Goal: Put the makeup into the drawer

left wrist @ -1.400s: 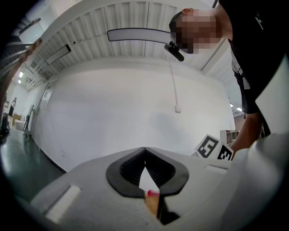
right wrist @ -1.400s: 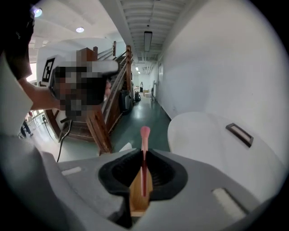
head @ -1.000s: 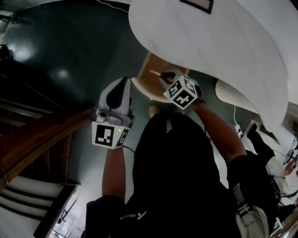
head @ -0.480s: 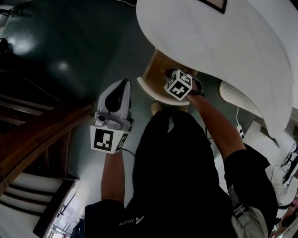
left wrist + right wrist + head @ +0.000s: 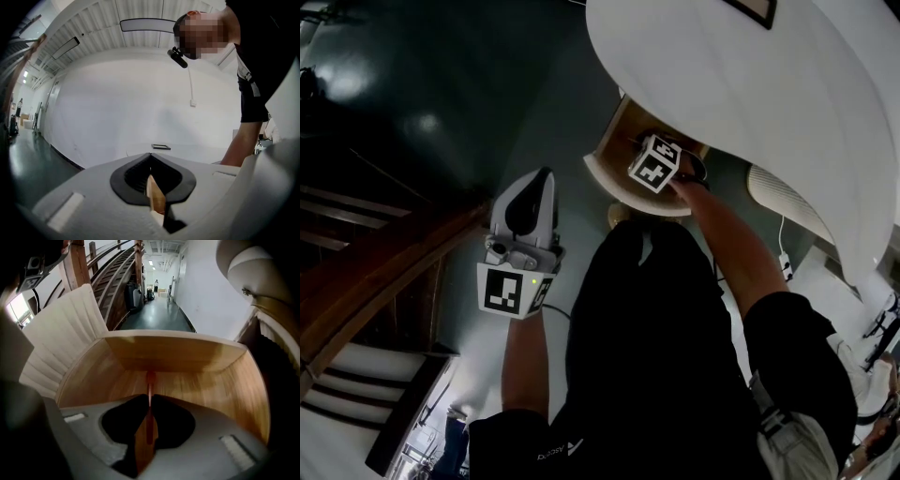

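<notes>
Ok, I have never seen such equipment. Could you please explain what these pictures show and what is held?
There is no robot: a person holds a hand tool with two jaws in each hand. One picture comes from a camera on the person's head, looking down. The other two come from cameras on the tools. The right gripper points down into an open wooden drawer under a white table, jaws shut on a thin red makeup stick. The left gripper is off to the side, jaws together, empty.
</notes>
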A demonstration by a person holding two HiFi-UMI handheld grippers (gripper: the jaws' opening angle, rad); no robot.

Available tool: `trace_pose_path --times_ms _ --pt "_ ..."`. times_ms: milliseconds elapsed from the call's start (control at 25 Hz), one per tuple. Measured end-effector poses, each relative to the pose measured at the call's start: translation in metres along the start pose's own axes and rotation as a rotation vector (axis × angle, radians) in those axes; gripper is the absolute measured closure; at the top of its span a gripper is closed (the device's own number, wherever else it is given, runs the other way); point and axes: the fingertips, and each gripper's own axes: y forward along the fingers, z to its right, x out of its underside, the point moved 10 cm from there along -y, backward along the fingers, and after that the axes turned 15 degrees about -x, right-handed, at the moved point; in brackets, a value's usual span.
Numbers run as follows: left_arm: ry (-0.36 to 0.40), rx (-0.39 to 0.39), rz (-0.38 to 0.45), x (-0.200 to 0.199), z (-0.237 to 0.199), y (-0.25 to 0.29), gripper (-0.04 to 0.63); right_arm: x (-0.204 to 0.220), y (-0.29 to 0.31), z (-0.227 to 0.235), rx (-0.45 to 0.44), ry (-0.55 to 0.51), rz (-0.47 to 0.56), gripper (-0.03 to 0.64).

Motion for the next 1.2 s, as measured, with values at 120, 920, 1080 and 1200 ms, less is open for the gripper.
trace_pose_path --times_ms 120,920,1080,1200 --pt "0.007 -0.004 -0.009 0.002 -0.003 -0.003 0.584 0.001 0.009 0.002 0.0 0.005 -0.02 0.565" --pt "0.021 -0.006 -0.032 0.006 -0.004 -0.004 0.584 0.004 0.025 0.01 -0.008 0.036 -0.045 0.528" --pt "0.014 0.001 -0.024 0.006 -0.002 -0.003 0.584 -0.004 0.01 0.004 0.004 0.042 0.002 0.523" --pt "0.003 0.004 -0.018 0.007 0.002 -0.001 0.584 -0.01 -0.009 -0.006 0.01 0.031 0.036 0.523"
